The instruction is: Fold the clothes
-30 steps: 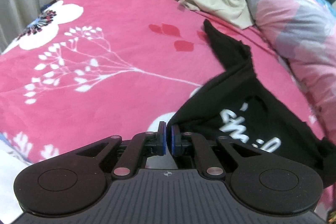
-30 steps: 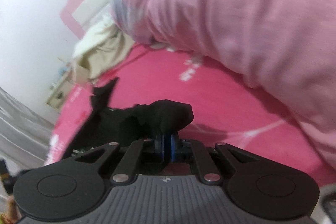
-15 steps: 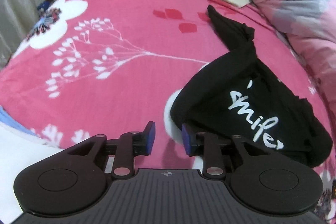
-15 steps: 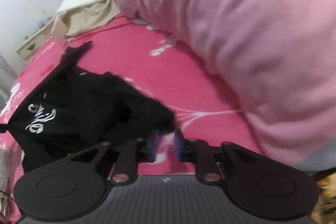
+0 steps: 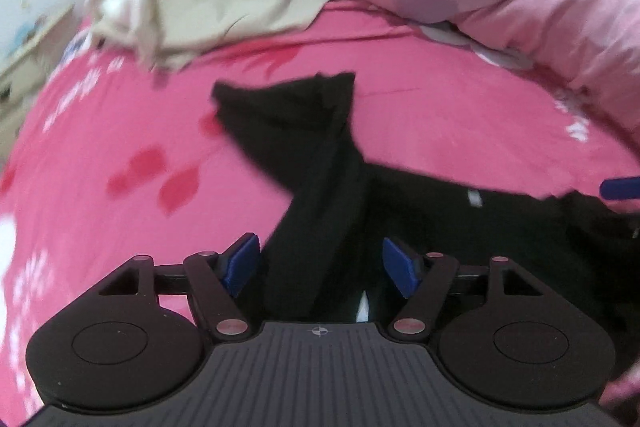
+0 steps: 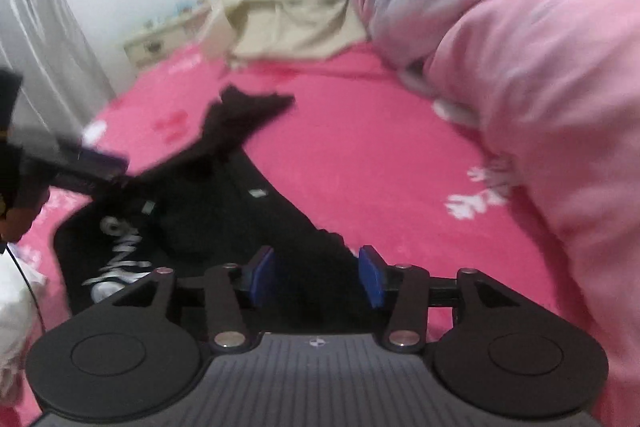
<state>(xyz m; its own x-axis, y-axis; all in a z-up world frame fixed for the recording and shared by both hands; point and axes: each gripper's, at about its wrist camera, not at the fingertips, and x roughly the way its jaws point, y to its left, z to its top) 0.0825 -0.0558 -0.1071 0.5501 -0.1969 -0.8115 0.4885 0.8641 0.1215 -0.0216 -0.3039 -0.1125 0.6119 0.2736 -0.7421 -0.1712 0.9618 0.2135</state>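
Left wrist view: the black shirt [image 5: 316, 163] lies crumpled on the pink bed [image 5: 120, 131], one sleeve pointing far. The left gripper [image 5: 320, 267] has its fingers [image 5: 240, 267] spread and opening; black cloth lies between them, but the pads do not press it. In the right wrist view the right gripper [image 6: 316, 273] is also spread and opening over the near edge of the shirt, not pinching it. A cream garment [image 5: 192, 7] lies at the far side of the bed, and a pink quilt [image 6: 520, 67] is piled on the right. No containers are visible.
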